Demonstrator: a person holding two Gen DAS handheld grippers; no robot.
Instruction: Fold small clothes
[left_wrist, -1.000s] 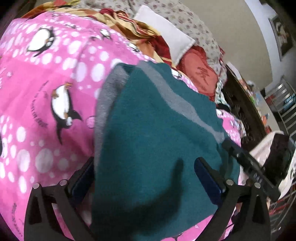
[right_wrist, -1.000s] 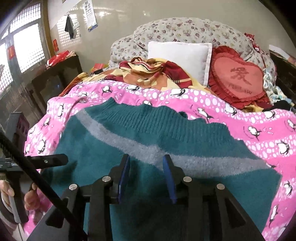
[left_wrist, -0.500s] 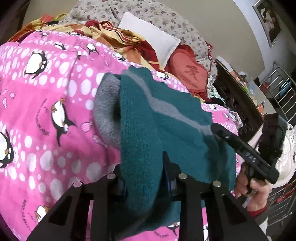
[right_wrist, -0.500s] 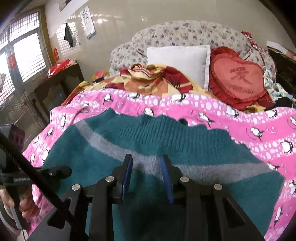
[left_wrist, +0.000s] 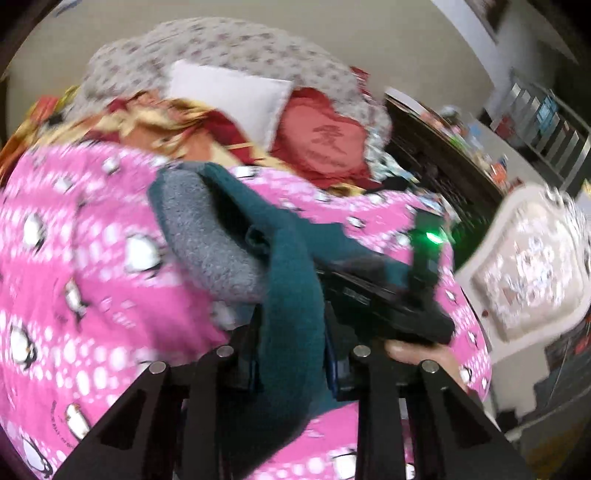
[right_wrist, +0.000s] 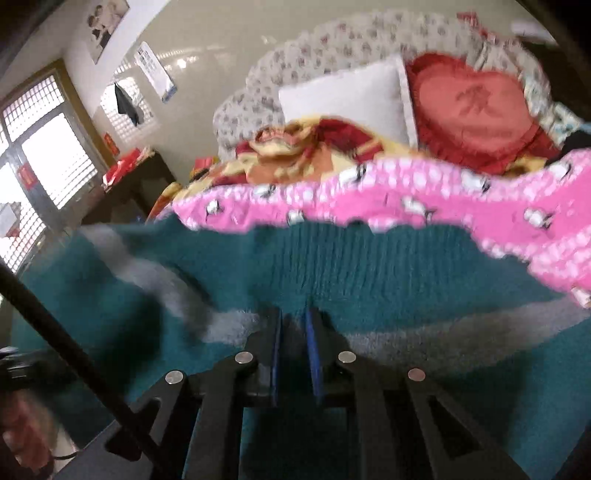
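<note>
Your left claw has clamped onto a bunched edge of the teal sweater and lifted it off the pink quilt. Your right claw has just been closing, narrow now, pinching knit between its pads. Beyond, the rest lies spread on the quilt: first fold likely starting.

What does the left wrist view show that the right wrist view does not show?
Only the left wrist view: the left tongs shut on a bunched teal sweater edge, the other handheld gripper with a green light, and a white ornate chair.
Only the right wrist view: the right tongs, just closing on the sweater's grey stripe, and the barred windows.
Both: the sweater, the pink penguin blanket, the white pillow and the red heart cushion.
</note>
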